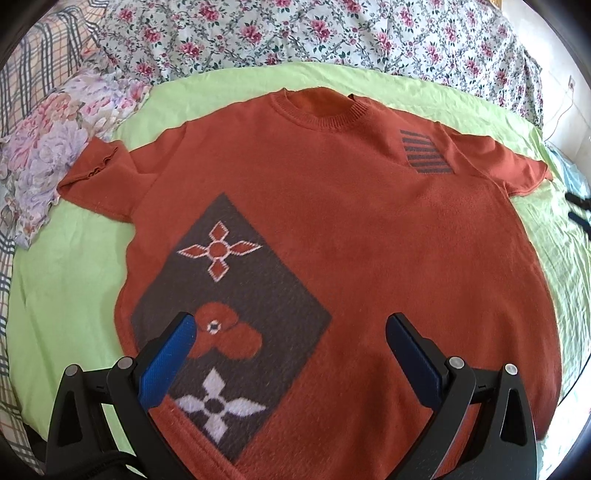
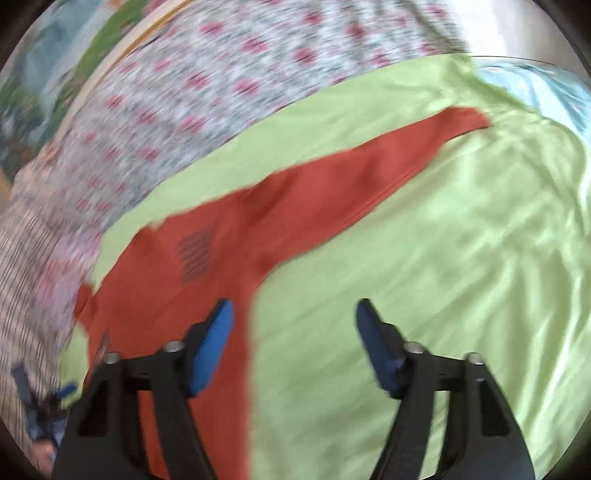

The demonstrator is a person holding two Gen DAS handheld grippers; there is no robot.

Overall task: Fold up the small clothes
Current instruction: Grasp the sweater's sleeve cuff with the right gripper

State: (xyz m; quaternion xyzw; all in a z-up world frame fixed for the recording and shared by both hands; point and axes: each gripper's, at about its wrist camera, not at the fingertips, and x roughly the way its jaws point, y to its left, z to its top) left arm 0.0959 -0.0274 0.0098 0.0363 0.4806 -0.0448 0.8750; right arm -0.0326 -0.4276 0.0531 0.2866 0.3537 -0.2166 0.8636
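Right now my left gripper (image 1: 291,328) hangs just above the lower front of the orange sweater (image 1: 369,229), its jaws spread wide and holding nothing, one blue pad (image 1: 170,365) over the dark diamond panel (image 1: 236,310) with its flower motifs. My right gripper (image 2: 295,314) is likewise wide open and empty, hovering off the garment's right side edge, its left pad over orange knit and the other over bare green sheet (image 2: 443,295); that view is blurred, so fine detail there escapes me. Farther out, the sweater lies face up and flat on the bed, short sleeves spread to either side, the right sleeve (image 2: 424,147) stretching away toward the far edge, the striped patch (image 1: 424,151) near that shoulder, and the ribbed collar (image 1: 321,107) farthest from me. Beyond it sit a floral cloth (image 1: 48,147) touching the left sleeve and a flowered quilt (image 1: 295,33). I judge nothing is folded yet: this is the start, picking grasp points. Next, I think, each gripper needs to drop onto a side edge or sleeve, pinch a single layer, and carry it inward without dragging the body askew.
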